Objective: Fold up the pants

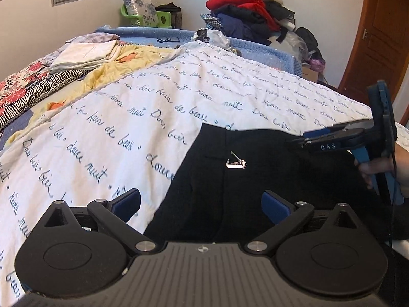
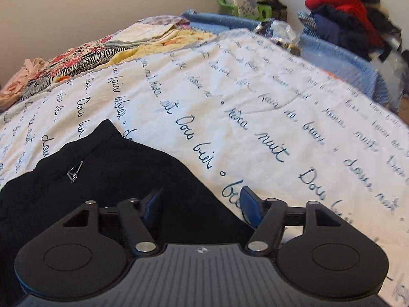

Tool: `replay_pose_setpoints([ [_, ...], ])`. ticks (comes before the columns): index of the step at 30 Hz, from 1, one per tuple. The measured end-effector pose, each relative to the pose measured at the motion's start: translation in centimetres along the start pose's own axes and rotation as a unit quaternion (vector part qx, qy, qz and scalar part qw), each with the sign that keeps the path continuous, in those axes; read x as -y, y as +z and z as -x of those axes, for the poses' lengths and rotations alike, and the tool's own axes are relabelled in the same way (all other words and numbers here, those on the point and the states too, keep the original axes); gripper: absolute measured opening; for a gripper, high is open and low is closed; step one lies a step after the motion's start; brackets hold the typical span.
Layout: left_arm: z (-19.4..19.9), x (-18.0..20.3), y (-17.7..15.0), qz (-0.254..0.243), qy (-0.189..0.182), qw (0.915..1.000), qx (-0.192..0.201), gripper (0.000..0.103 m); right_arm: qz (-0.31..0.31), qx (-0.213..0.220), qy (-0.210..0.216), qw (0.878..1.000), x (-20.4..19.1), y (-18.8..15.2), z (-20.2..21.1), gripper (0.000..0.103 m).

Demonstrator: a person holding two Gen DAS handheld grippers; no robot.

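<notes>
Black pants (image 1: 255,179) lie spread on the bed's white quilt (image 1: 127,117) with its looping script, straight ahead of the left tongs (image 1: 202,204) in the left wrist view. These tongs stand wide open with nothing between the pads; one blue pad hangs over the quilt, the other over the dark cloth. A small metal clasp (image 1: 236,162) glints on the fabric just beyond them. Off to their right, the right tongs (image 1: 304,139) reach in low over the far edge of the pants, held by a hand (image 1: 381,168).

From the right wrist view, the right tongs (image 2: 202,204) sit partly open, roughly halfway, straddling the edge of the pants (image 2: 115,179) where cloth meets the quilt (image 2: 255,107). The picture is smeared, so whether a pad touches the fabric I cannot say for sure; nothing looks pinched.

Judging by this, the step in hand is reaching for grips on the pants before a fold. The next move calls for both tongs to lower onto the edges and close on cloth.
</notes>
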State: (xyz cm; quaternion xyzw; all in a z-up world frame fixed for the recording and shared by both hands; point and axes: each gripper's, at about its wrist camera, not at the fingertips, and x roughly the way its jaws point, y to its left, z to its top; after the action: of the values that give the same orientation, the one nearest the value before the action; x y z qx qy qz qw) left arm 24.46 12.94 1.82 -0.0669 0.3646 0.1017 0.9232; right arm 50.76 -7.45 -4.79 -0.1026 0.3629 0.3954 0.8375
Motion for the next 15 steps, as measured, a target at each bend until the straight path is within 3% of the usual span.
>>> replay_pose_setpoints([
  [1,-0.6,0.0,0.6,0.005,0.001,1.0,0.0,0.101,-0.007,-0.002,0.014,1.0,0.4,0.1,-0.3,0.055],
  [2,-1.1,-0.1,1.2,0.01,0.001,1.0,-0.001,0.101,-0.008,-0.001,0.031,0.999,0.6,0.1,-0.2,0.038],
  [3,-1.7,-0.1,1.8,0.016,-0.002,0.9999,-0.003,0.101,-0.007,0.001,0.043,0.999,0.4,0.2,0.0,0.03],
  [5,-3.1,-0.1,3.1,0.035,-0.012,0.9992,-0.017,0.099,0.025,0.008,0.035,0.999,-0.9,-0.1,1.0,0.013],
  [9,-5.0,-0.4,4.9,0.091,-0.063,0.9928,-0.045,0.097,0.119,0.036,-0.009,0.992,-5.2,-1.8,3.7,0.009],
  [15,-5.6,-0.8,5.7,0.159,-0.125,0.9781,-0.05,0.097,0.268,0.071,-0.065,0.959,-13.3,-5.7,7.8,0.009],
])
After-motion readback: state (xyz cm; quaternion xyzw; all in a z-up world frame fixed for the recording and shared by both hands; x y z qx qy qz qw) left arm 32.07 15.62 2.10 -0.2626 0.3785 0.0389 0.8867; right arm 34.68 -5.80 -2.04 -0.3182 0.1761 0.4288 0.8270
